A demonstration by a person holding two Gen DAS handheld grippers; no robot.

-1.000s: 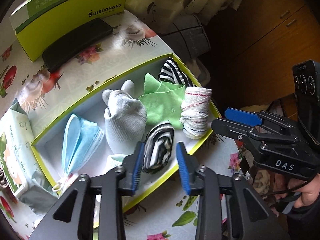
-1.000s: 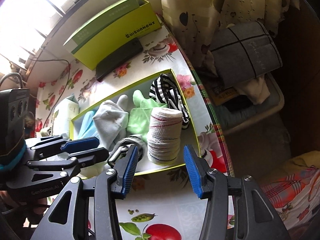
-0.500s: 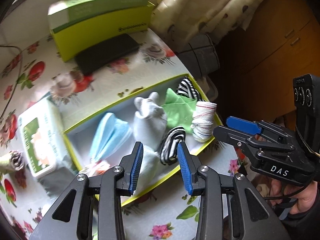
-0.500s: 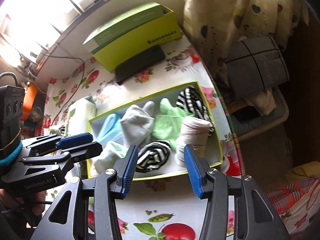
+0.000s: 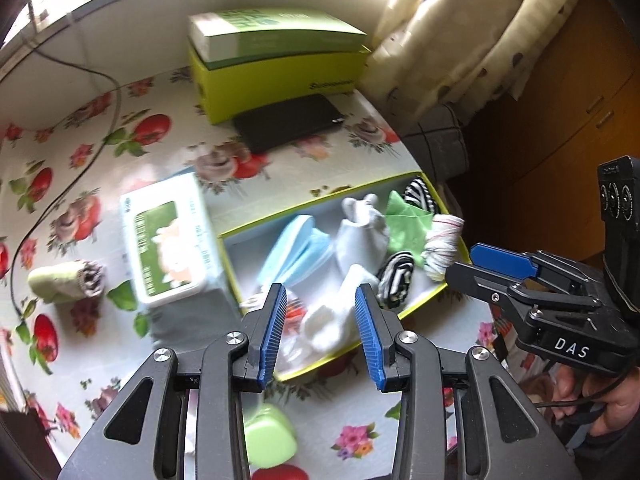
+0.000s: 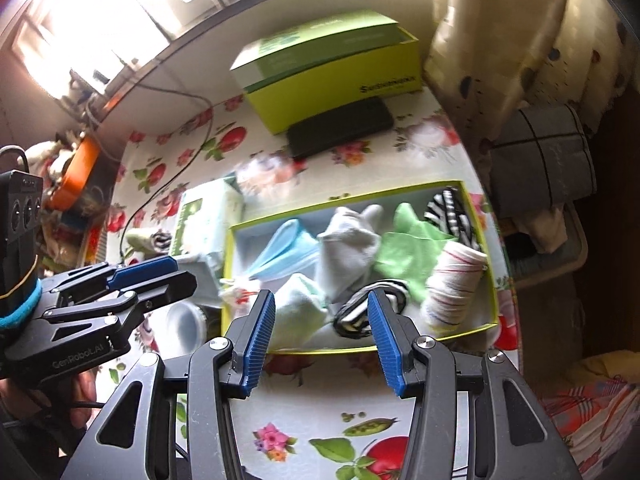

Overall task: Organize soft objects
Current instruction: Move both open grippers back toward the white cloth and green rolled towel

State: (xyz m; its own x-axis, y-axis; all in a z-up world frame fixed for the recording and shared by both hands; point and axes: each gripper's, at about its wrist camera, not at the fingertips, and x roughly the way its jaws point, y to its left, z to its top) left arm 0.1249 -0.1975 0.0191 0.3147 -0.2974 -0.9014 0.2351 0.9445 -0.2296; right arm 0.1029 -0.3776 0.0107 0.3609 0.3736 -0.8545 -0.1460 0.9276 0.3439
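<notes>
The yellow-green tray [image 6: 491, 280] holds soft items. Inside lie a blue mask [image 6: 280, 254], grey sock [image 6: 348, 252], green cloth [image 6: 408, 256], and an upright striped roll [image 6: 452, 284].

A downward fisheye view over a table [image 5: 168, 168] covered in a cloth printed with flowers and fruit. The left gripper [image 5: 320, 330] fills the bottom, its blue-padded jaws apart with nothing between them. Beyond it lies a shallow yellow-green tray [image 5: 436, 292] holding soft items: a blue face mask [image 5: 294, 254], a grey sock [image 5: 362, 236], a green cloth [image 5: 406, 226], a rolled striped sock [image 5: 396, 276], a white roll with red lines [image 5: 442, 246] and a white sock [image 5: 336, 316]. Left of the tray sits a pack of wipes [image 5: 168, 244]. At the far edge stands a yellow-green box [image 5: 276, 68] with a black case [image 5: 290, 126] before it. At right, a hand [image 5: 608, 400] holds the right gripper [image 5: 480, 264].
</notes>
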